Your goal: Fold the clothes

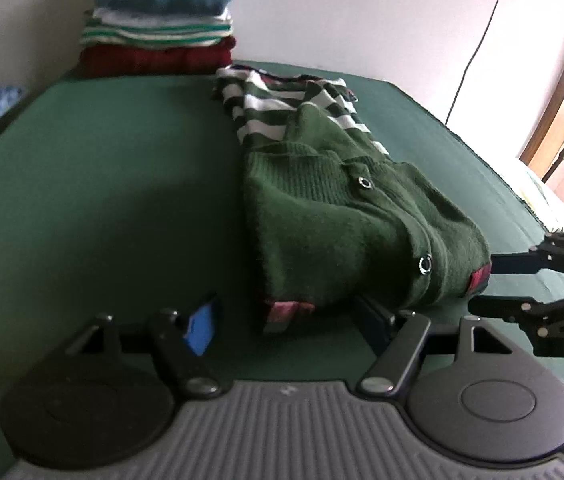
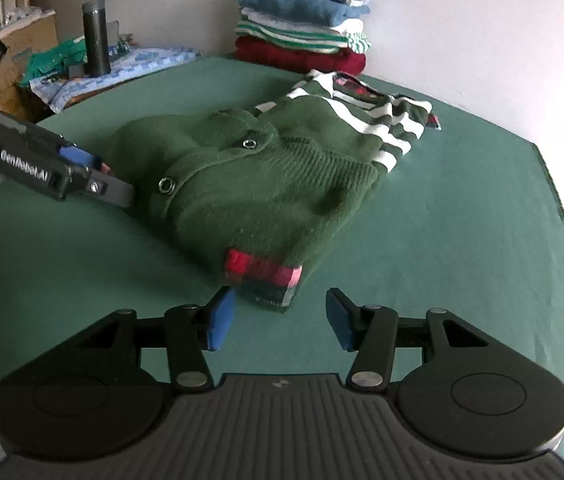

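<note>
Right gripper (image 2: pixel 279 320): jaws spread, empty, nearer the hem.
Left gripper (image 1: pixel 286 320): spread, one finger under the edge.
Green cardigan (image 2: pixel 249 184): folded, long axis ran away toward the stack of folded clothes (image 2: pixel 306 20).

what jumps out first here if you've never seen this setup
A folded green cardigan with striped sleeves lies mid-table on the green cloth. Behind it, by the wall, stands a stack of folded clothes. Both hand-held grippers sit open at its near edge, left and right.

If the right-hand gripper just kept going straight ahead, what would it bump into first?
Most likely the green cardigan: its near corner with the red plaid hem lies just ahead of the open right gripper, between its fingers.
</note>
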{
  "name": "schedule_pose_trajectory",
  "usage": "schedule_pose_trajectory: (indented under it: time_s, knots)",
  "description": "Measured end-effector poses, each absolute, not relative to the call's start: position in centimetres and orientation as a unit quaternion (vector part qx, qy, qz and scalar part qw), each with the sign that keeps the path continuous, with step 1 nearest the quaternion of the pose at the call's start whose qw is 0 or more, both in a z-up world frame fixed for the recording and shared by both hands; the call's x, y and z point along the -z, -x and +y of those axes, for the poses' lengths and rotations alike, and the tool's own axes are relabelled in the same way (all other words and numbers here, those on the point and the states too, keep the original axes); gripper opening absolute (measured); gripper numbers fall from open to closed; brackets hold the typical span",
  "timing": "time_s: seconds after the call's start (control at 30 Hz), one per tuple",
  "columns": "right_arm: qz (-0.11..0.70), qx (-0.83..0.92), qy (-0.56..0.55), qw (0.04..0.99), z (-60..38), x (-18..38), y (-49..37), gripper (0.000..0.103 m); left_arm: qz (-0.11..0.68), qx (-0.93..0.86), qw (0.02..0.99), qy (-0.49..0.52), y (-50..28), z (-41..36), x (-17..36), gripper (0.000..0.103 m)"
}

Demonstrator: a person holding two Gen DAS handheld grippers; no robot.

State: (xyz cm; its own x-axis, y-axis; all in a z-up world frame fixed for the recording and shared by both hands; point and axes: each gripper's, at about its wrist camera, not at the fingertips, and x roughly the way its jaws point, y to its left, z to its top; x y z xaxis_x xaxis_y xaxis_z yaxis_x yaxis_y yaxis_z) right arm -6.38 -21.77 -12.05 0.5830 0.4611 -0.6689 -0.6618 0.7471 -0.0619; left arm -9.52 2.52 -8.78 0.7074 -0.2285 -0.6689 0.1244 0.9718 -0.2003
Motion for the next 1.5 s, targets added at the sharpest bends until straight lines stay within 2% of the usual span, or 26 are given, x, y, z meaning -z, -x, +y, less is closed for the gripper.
schedule_pose_trajectory:
  time_s: [0.1,0.23,0.33,0.4,0.47,0.63,0.73,0.97,1.1,1.2,1.27,1.37,1.5]
  knots:
    - [0.326,-0.337,0.144,0.871,-21.6,12.2,6.1,0.046,0.371,0.097,0.921,0.071,9.4,2.6,8.7,0.074]
    - [0.338,-0.330,0.148,0.869,-21.8,12.0,6.0,0.046,0.384,0.110,0.915,0.059,9.4,3.2,8.0,0.074]
    - [0.332,-0.307,0.108,0.886,-23.4,10.2,6.1,0.045,0.365,0.114,0.923,0.037,10.2,4.0,6.0,0.073]
    - [0.327,-0.299,0.096,0.891,-23.0,9.9,5.9,0.041,0.349,0.118,0.929,0.026,10.5,4.3,4.8,0.071]
    - [0.323,-0.292,0.087,0.896,-22.3,9.7,5.7,0.031,0.327,0.135,0.935,0.029,10.0,4.0,3.8,0.070]
    - [0.314,-0.273,0.064,0.907,-20.7,9.4,5.1,0.026,0.335,0.186,0.923,0.016,6.7,1.4,5.1,0.068]
    - [0.326,-0.258,0.057,0.908,-19.7,10.2,4.5,0.026,0.366,0.199,0.909,0.037,5.2,1.8,7.4,0.084]
    - [0.339,-0.230,0.063,0.910,-18.7,11.3,3.7,0.027,0.365,0.219,0.904,0.042,4.8,2.0,8.2,0.095]
    - [0.337,-0.231,0.053,0.911,-19.2,10.8,4.0,0.027,0.361,0.226,0.904,0.042,5.0,2.7,7.9,0.095]
    - [0.335,-0.234,0.048,0.911,-19.7,10.2,4.3,0.033,0.359,0.229,0.904,0.043,5.7,3.6,6.9,0.086]
    - [0.326,-0.248,0.065,0.910,-20.2,9.6,5.5,0.048,0.358,0.231,0.903,0.044,6.2,4.3,6.3,0.087]
    - [0.318,-0.279,0.116,0.899,-20.5,9.6,7.6,0.062,0.365,0.226,0.903,0.015,7.8,5.2,6.3,0.090]
    - [0.313,-0.296,0.175,0.885,-20.1,10.7,9.5,0.064,0.379,0.222,0.897,-0.036,9.4,4.9,7.5,0.090]
